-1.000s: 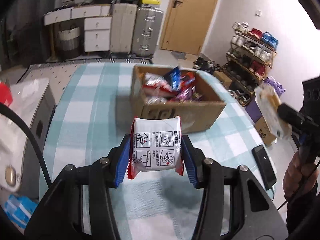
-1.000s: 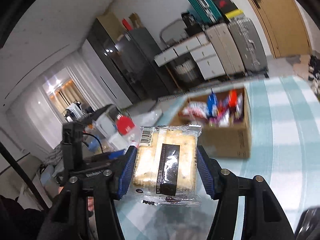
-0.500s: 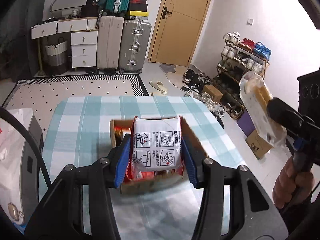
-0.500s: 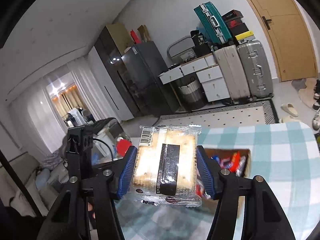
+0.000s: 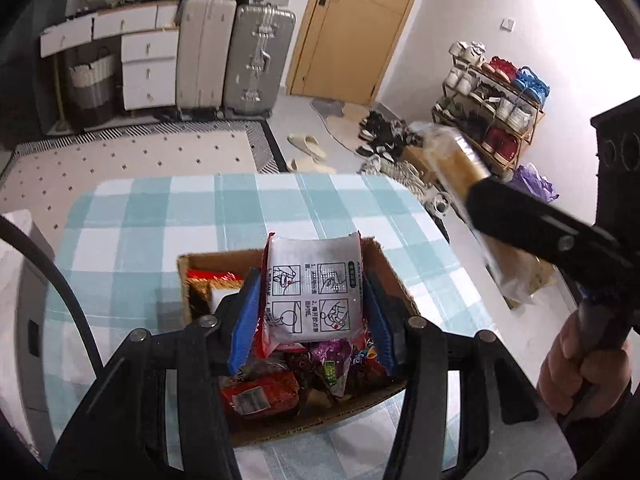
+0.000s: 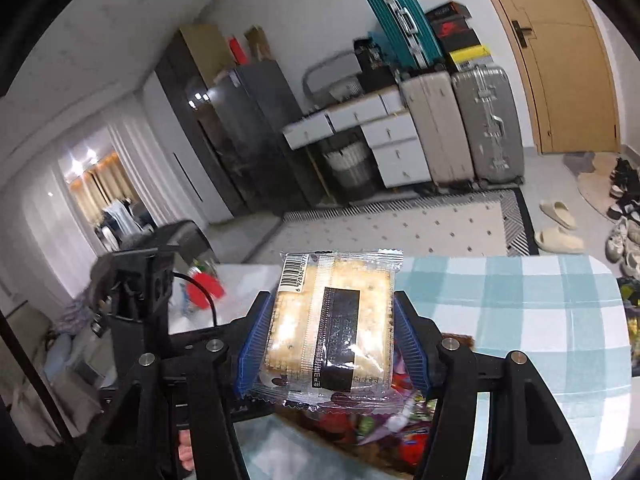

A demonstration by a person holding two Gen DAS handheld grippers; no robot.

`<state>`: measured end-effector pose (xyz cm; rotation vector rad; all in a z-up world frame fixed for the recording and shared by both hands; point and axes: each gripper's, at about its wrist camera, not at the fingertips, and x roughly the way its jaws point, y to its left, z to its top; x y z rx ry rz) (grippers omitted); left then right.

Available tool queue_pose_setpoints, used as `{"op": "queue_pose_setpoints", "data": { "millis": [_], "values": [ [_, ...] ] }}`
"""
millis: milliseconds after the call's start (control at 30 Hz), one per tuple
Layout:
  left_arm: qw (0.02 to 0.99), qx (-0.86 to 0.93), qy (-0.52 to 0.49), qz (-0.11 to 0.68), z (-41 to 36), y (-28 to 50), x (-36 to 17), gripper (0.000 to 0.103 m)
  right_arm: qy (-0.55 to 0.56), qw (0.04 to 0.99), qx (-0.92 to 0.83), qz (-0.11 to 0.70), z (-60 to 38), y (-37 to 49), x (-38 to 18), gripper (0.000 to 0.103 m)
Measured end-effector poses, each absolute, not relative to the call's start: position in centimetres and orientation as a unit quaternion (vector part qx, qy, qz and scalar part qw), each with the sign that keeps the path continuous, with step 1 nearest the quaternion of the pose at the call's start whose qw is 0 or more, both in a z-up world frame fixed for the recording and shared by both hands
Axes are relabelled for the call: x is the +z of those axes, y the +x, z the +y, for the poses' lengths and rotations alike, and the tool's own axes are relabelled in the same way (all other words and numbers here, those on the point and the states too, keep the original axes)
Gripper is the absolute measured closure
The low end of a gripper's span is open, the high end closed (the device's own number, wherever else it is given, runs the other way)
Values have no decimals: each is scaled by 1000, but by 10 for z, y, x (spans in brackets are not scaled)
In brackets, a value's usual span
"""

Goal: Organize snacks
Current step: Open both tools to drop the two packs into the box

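Observation:
My left gripper [image 5: 312, 320] is shut on a white-and-red snack packet [image 5: 314, 294] and holds it above the open cardboard box [image 5: 394, 270], which is full of colourful snack packs [image 5: 320, 372]. My right gripper [image 6: 330, 340] is shut on a clear-wrapped cracker pack [image 6: 332, 320], above the box's near side, where snack packs [image 6: 384, 428] show below. In the left wrist view the right gripper's cracker pack [image 5: 460, 164] is to the right of the box, raised and blurred.
The box stands on a table with a teal-and-white checked cloth [image 5: 160, 216]. A white appliance [image 5: 16, 280] is at the table's left. Beyond are a dotted rug [image 5: 120, 156], suitcases [image 5: 256, 56], a door [image 5: 352, 28] and a shoe rack [image 5: 496, 92].
Both grippers have risen and moved forward over the box, which now lies under them. Each keeps its packet.

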<state>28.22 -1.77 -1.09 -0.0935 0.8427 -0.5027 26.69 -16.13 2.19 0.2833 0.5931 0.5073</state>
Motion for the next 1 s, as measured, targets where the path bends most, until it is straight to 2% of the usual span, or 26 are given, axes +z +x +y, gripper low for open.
{"op": "queue_pose_setpoints", "data": {
  "millis": [300, 433, 467, 600, 667, 833, 867, 1000],
  "values": [
    [872, -242, -28, 425, -26, 291, -52, 56, 142, 902, 222, 343, -171, 300, -31, 44],
    [874, -243, -21, 420, -29, 293, -64, 52, 141, 898, 217, 356, -172, 306, -48, 44],
    [874, -243, -24, 420, -29, 294, -66, 46, 141, 897, 217, 358, -172, 307, -51, 44],
    [875, -234, -33, 423, -25, 298, -68, 43, 141, 895, 215, 365, -171, 309, -60, 44],
    [873, -233, -35, 427, -23, 299, -69, 35, 141, 892, 214, 374, -169, 310, -68, 44],
    [884, -219, -23, 411, -19, 291, -62, 34, 154, 882, 218, 388, -170, 315, -81, 41],
    [885, -219, -22, 409, -18, 289, -60, 33, 154, 882, 217, 389, -170, 315, -82, 38],
    [884, -222, -36, 409, -10, 281, -50, 31, 133, 893, 215, 371, -166, 309, -74, 37]
  ]
}}
